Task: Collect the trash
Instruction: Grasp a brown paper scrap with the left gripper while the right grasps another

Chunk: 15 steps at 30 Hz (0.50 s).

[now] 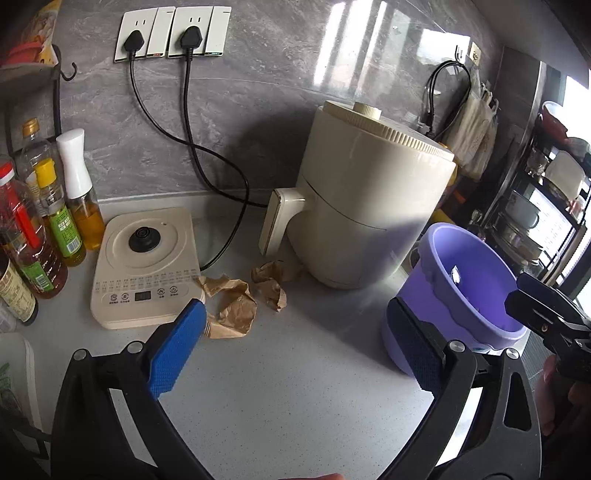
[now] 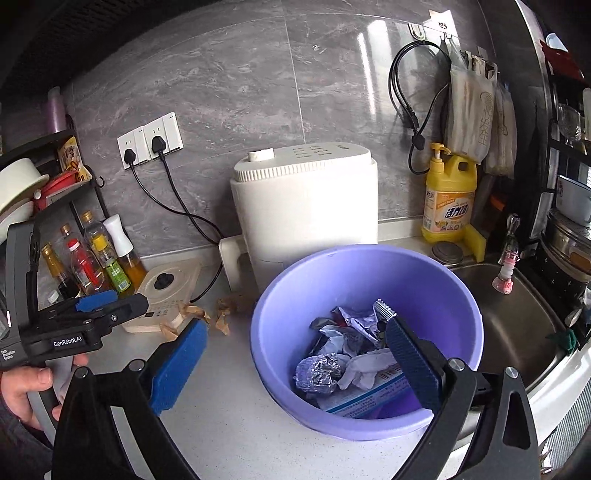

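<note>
Two crumpled brown paper scraps lie on the grey counter: a larger one [image 1: 231,308] by the kettle base and a smaller one [image 1: 271,282] in front of the air fryer. They also show in the right wrist view [image 2: 192,314]. A purple bin [image 1: 469,291] [image 2: 295,295] stands to the right, holding foil, white paper and wrappers [image 2: 343,362]. My left gripper [image 1: 299,343] is open and empty, just short of the larger scrap. My right gripper [image 2: 295,350] is open and empty, over the bin's near rim.
A cream air fryer [image 1: 373,206] stands against the wall. A kettle base [image 1: 146,266] and oil bottles [image 1: 44,229] are at left, with cords to wall sockets [image 1: 173,33]. A sink [image 2: 517,314] and yellow detergent bottle [image 2: 448,199] are right of the bin.
</note>
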Tool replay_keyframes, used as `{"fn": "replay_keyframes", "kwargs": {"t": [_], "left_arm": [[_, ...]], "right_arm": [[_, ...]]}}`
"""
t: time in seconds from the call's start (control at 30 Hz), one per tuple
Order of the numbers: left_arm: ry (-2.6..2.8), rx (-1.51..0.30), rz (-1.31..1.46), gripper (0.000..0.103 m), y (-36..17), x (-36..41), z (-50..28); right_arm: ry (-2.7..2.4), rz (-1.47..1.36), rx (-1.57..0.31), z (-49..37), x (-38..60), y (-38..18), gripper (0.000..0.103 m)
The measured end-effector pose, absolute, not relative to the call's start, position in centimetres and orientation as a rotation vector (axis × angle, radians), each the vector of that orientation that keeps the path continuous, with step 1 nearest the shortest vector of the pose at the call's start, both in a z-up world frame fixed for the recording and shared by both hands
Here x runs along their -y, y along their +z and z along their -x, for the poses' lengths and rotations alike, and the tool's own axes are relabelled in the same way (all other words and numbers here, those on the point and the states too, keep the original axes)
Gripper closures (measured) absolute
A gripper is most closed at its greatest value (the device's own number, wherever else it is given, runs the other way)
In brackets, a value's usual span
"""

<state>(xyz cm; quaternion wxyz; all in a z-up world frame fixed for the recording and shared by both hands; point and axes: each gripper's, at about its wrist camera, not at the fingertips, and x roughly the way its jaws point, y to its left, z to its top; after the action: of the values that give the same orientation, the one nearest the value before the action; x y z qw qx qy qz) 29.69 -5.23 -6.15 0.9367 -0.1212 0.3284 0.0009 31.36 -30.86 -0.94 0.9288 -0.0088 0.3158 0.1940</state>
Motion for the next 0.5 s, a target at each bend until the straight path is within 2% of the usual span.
{"fn": "replay_keyframes", "kwargs": {"t": [0.17, 0.27, 0.37, 0.5], "left_arm": [[0.049, -0.673, 0.291, 0.006, -7.5, 2.9, -28.6], [0.055, -0.684, 0.321, 0.008, -8.3, 1.8, -28.3], [0.06, -0.705, 0.336, 0.018, -9.1, 0.9, -28.4], [0.052, -0.758, 0.359, 0.046, -10.6, 0.1, -29.0]], "right_arm": [[0.485, 0.05, -0.639, -31.0, 28.0, -1.4, 0.008], [0.555, 0.075, -0.639, -30.7, 26.1, -1.8, 0.017], [0.603, 0.097, -0.672, -30.8, 24.2, -2.7, 0.029], [0.631, 0.117, -0.715, -31.3, 22.2, -4.1, 0.044]]}}
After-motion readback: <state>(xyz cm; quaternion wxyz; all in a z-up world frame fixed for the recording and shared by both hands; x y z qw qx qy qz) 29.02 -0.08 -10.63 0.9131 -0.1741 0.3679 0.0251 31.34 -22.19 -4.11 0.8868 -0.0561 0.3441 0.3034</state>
